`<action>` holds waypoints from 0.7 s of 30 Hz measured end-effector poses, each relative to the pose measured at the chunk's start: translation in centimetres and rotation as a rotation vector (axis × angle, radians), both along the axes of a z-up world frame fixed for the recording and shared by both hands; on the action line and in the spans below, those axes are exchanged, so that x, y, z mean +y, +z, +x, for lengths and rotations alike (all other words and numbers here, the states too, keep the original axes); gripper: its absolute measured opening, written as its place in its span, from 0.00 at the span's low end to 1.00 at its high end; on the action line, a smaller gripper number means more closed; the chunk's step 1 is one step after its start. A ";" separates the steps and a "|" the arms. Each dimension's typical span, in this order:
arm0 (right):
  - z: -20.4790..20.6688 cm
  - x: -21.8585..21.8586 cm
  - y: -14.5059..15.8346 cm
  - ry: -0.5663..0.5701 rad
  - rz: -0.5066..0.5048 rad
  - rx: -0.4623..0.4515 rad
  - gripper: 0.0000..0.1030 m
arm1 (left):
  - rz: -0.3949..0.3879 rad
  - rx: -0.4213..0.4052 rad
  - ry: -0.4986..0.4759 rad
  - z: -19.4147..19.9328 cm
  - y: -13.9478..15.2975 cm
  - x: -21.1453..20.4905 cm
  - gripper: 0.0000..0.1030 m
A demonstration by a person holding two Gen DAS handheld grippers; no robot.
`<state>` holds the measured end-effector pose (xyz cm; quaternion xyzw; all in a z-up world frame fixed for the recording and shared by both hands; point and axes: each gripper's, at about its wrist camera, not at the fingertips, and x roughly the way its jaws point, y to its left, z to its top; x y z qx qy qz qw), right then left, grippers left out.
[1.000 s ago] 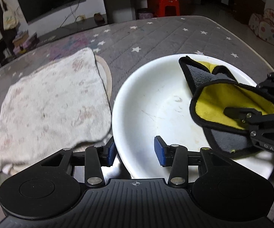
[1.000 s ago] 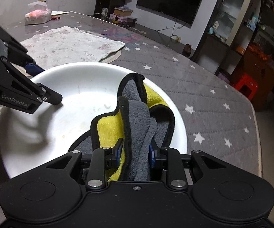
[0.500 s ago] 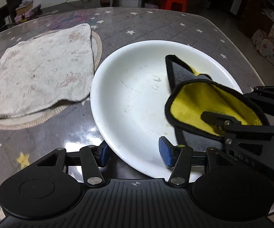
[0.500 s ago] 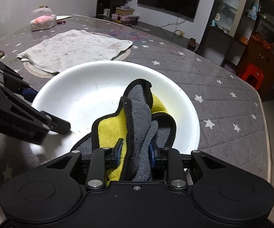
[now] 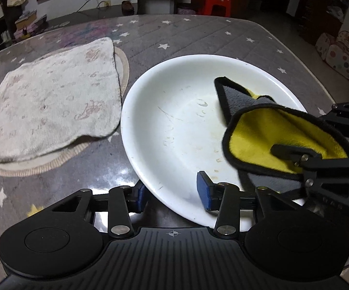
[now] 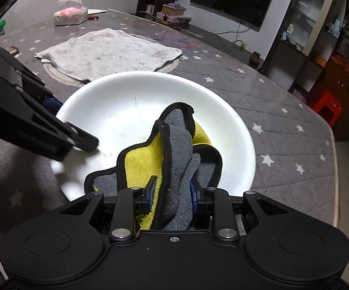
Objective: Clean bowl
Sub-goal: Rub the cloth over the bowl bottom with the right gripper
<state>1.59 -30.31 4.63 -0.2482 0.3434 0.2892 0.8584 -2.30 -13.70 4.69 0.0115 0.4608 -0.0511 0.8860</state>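
Pinching the yellow-and-grey cloth (image 6: 174, 169) with the right tool (image 6: 170, 193) inside the white bowl (image 5: 174, 120); straddling the bowl's near rim with the left tool (image 5: 172, 193), jaws just closing, contact unclear; bowl on starred desk (image 5: 198, 36) beside towel (image 5: 51, 96).
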 end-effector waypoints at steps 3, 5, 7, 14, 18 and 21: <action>0.3 -0.3 0.0 -0.002 -0.019 -0.022 0.27 | 0.022 -0.013 -0.023 0.3 0.2 -0.1 0.40; 0.6 -0.5 0.0 -0.006 -0.034 -0.044 0.27 | 0.026 -0.015 -0.036 0.9 0.2 0.1 0.39; 0.9 -0.7 -0.1 -0.009 -0.046 -0.066 0.27 | 0.031 -0.015 -0.042 1.3 0.2 0.3 0.39; 2.8 -0.3 -0.6 -0.027 -0.064 -0.113 0.27 | 0.091 -0.025 -0.091 2.7 0.2 0.4 0.38; 4.1 0.0 -1.1 -0.040 -0.057 -0.115 0.27 | 0.104 -0.029 -0.103 3.2 0.2 0.5 0.38; 4.9 0.3 -1.4 -0.047 -0.055 -0.118 0.27 | 0.114 -0.033 -0.121 3.8 0.2 0.6 0.38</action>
